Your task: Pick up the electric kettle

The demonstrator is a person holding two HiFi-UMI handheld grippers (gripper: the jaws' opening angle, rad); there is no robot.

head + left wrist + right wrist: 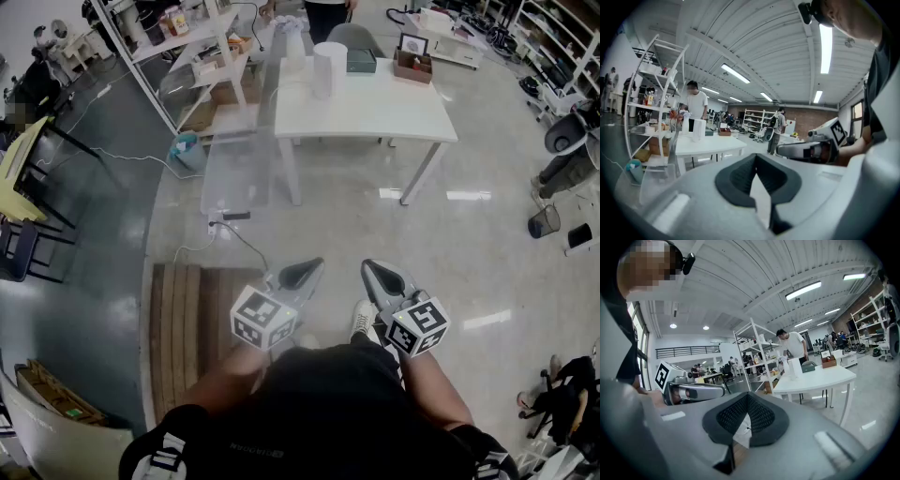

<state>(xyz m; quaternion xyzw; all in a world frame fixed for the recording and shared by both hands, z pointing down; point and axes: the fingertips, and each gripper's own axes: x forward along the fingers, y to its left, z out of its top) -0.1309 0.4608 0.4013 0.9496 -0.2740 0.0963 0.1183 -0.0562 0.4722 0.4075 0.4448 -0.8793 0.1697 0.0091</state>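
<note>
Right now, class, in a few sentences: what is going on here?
A person stands on a workshop floor holding a gripper in each hand. The left gripper and the right gripper are both shut and empty, side by side. Ahead, well out of reach, a white table bears a tall white container, possibly the kettle. Nothing is picked up yet.
</note>
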